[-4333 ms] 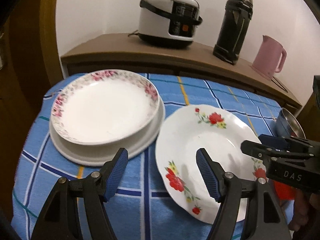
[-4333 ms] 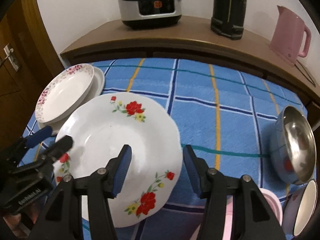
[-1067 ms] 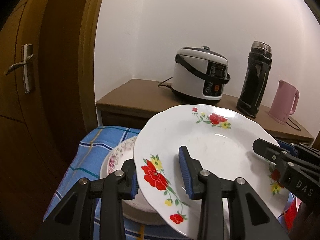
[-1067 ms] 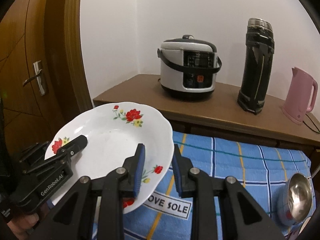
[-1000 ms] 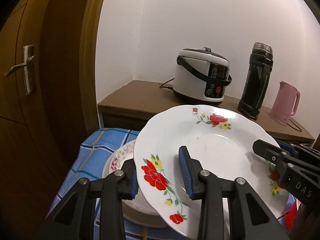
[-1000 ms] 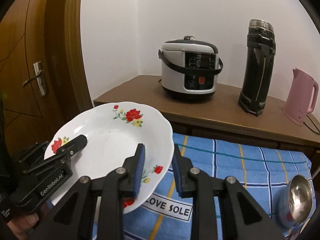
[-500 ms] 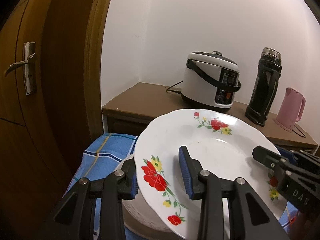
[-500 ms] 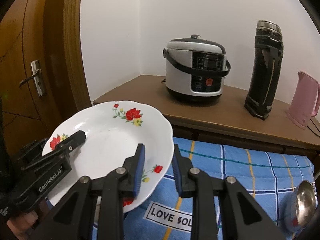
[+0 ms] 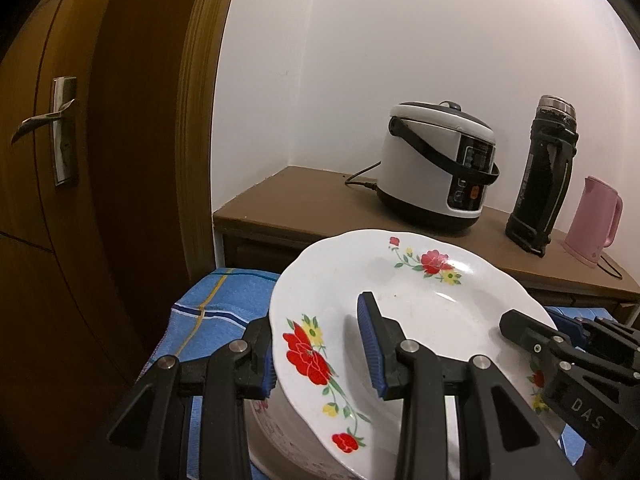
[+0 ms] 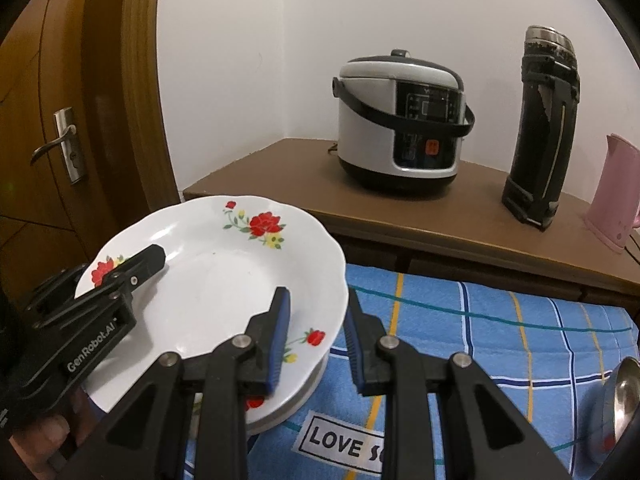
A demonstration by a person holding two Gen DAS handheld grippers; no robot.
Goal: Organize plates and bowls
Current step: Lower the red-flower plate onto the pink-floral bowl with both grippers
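While the red-flowered plate [image 9: 404,308] is carried between both tools, the step in hand is judged to be stacking it onto the pile at the left end of the table.

Left to right in the left wrist view: a wooden door [image 9: 80,200] with a lever handle is seen, then the checked blue tablecloth [image 9: 216,312], then the left gripper [image 9: 320,344], whose jaws are clamped on the plate's near-left rim, one pad under the rim and one inside the well. Below the held plate a pale edge of the stacked plates [image 9: 280,436] is glimpsed. At far right the right gripper [image 10: 316,332] is seen closed on the opposite rim; in its own view one pad lies on the plate's inner face and the other below the rim.

The plate is held just above the stack, slightly tilted; whether it already touches the stack cannot be told.

Next move, as judged: the plate is to be lowered level and centred over the stack before both grips are released together, so that it is not dropped on one edge.

Hidden or unclear: most of the stack is covered by the held plate, so its count is not determinable. A steel bowl [image 10: 620,404] is cut off at the right edge. The cloth's label is only partly legible.
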